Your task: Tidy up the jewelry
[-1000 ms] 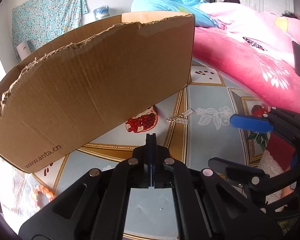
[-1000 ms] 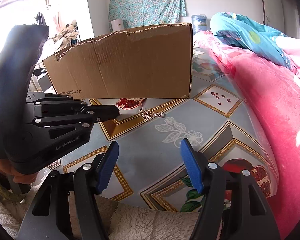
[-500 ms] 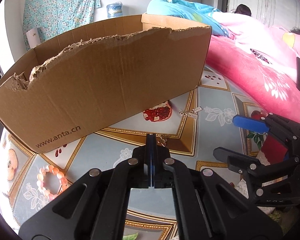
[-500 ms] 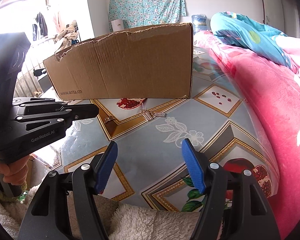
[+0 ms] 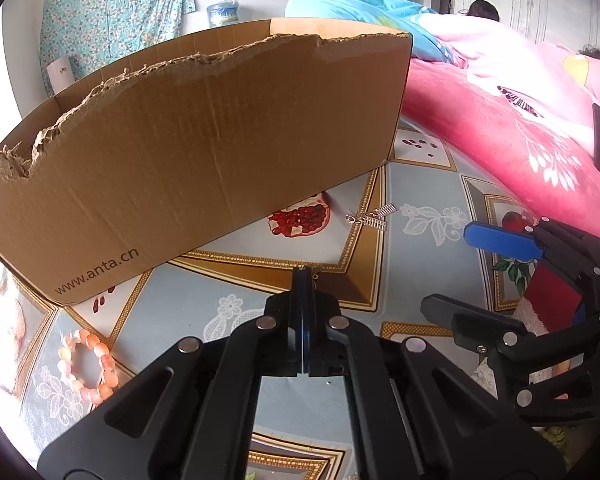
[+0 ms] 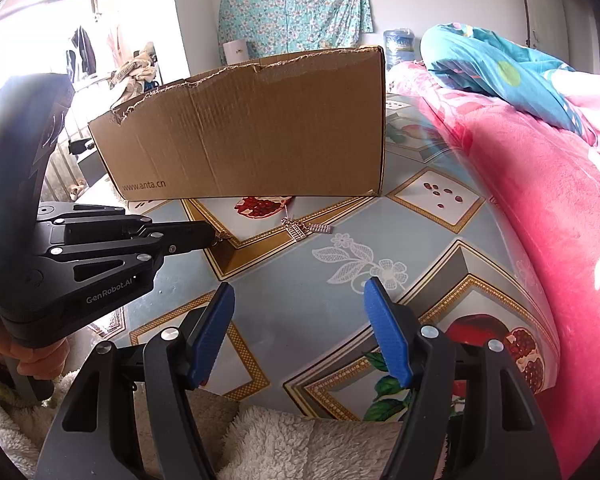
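Cardboard box (image 5: 204,148) fills ten o'clock; silver earrings (image 5: 370,218) lie at one o'clock beside it. My left gripper (image 5: 302,270) pinches a tiny charm; my right gripper (image 6: 298,330) gapes empty.

Bright daylight — blown-out glare upper left, fisheye-warped, dark-vignetted edges.

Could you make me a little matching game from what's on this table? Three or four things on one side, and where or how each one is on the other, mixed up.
Things:
1. left gripper
2. right gripper
3. bead bracelet
4. silver earrings

States or places:
A. lying just in front of the cardboard box, beside the pomegranate picture
B. jaws wide apart, nothing between them
C. jaws pressed together
D. lying by the box's corner near its printed web address

Pairs: 1-C, 2-B, 3-D, 4-A
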Demonstrator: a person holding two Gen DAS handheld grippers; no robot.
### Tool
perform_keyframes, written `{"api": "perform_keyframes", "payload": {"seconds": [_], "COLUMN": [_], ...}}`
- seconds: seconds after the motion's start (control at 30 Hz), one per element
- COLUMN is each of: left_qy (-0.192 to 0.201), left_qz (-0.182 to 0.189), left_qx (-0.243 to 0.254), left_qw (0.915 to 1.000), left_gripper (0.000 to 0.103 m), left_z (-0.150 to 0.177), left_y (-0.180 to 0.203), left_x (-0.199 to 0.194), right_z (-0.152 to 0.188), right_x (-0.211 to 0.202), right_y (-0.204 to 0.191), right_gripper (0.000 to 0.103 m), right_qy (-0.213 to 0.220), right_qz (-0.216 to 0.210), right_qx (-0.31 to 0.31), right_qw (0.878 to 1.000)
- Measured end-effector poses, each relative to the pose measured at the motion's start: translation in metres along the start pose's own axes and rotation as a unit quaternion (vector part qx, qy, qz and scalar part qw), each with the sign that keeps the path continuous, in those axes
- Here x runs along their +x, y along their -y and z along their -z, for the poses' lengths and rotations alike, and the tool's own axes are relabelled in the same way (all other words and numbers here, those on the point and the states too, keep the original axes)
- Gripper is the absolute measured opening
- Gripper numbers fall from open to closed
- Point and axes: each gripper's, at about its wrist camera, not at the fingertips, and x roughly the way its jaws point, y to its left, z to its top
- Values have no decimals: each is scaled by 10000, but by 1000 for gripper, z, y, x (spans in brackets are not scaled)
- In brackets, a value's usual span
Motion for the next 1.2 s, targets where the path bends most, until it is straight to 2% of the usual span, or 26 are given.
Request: {"api": "perform_keyframes", "payload": {"seconds": [0.27,0.4,0.5,0.57,0.7,0.93,1.0,1.07,1.2], "left_qy": [-26,76,15,-31,-111,-144,-118,-110,-212], "left_qz": [308,14,-226,-260,26,162,197,269,410], "left_qx": [-174,-103,-3,78,35,-13,-69,-125,-235], "left_qw": [9994,9999,9997,9996,9999,9998,9997,9995,9987], "left_gripper": [0,0,0,0,0,0,5,14,18], "left_z": [0,-6,-9,-8,-6,-3,-4,-6,-11], "left_y": [1,-2,-3,-1,3,6,4,1,0], "left_x": [-2,0,6,8,4,0,-1,-1,4], "right_z": [1,1,1,1,1,1,1,1,2], "right_x": [0,0,0,0,0,0,0,0,-1], "right_y": [-1,-1,0,0,-1,-2,-3,-2,-1], "right_gripper": [69,69,69,69,69,71,71,71,72], "right_qy": [4,10,9,6,10,12,16,16,19], "right_qz": [-23,-37,-41,-39,-41,-72,-83,-89,-114], "right_qx": [-26,-19,-16,-16,-15,-27,-24,-23,-1], "right_qw": [10000,10000,10000,10000,10000,10000,10000,10000,9999]}}
